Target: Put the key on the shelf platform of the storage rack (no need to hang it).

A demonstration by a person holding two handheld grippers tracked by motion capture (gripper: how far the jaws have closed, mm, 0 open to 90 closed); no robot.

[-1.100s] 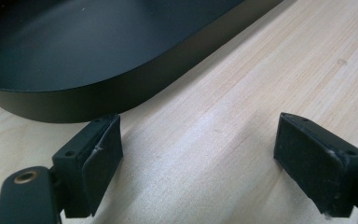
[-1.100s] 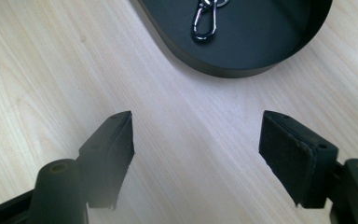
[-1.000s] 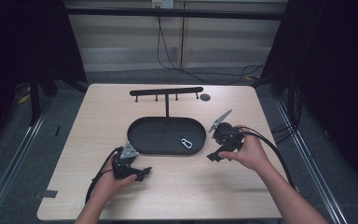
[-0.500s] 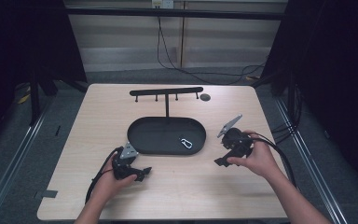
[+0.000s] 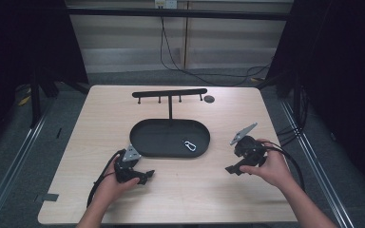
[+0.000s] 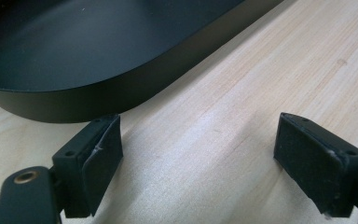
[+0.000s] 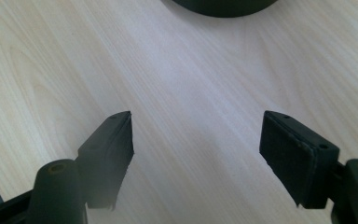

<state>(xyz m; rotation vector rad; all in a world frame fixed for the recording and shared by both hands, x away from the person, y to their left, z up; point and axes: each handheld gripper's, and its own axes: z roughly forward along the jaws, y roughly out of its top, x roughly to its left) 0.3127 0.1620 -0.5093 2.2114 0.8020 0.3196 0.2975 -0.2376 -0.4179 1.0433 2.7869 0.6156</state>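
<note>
High view: right tool [image 5: 234,167] has shifted right and nearer across the bench [image 5: 209,199] since a second ago. Then it sat just off the right end of the tray [image 5: 147,137]; now it's well apart from that end, over bare wood. Left tool [image 5: 145,175] hasn't moved, parked just near of the tray's left end. Carabiner [image 5: 189,145] is unchanged: lying loose in the tray, right part, untouched by either tool. Hook rack [image 5: 169,93] rises from the tray's far edge, with a small dark disc [image 5: 209,99] on the bench just right of its bar. Jaw state of both tools is too small to read here; hands cover most of each body. Forearms are cut off at the bottom edge.

Left gripper view: left tool [image 6: 200,158] spread wide, nothing between the jaws, just bare bench. The tray's wall [image 6: 121,91] runs across the top left, close beyond the left jaw; its far side and contents are cut off by the frame. The right jaw's outer edge runs off the frame.

Right gripper view: right tool [image 7: 196,149] spread wide, holding nothing, wood grain below. A sliver of the tray's end [image 7: 223,7] shows at the top edge, the rest cut off. The left jaw's tip is soft and blurred.
</note>
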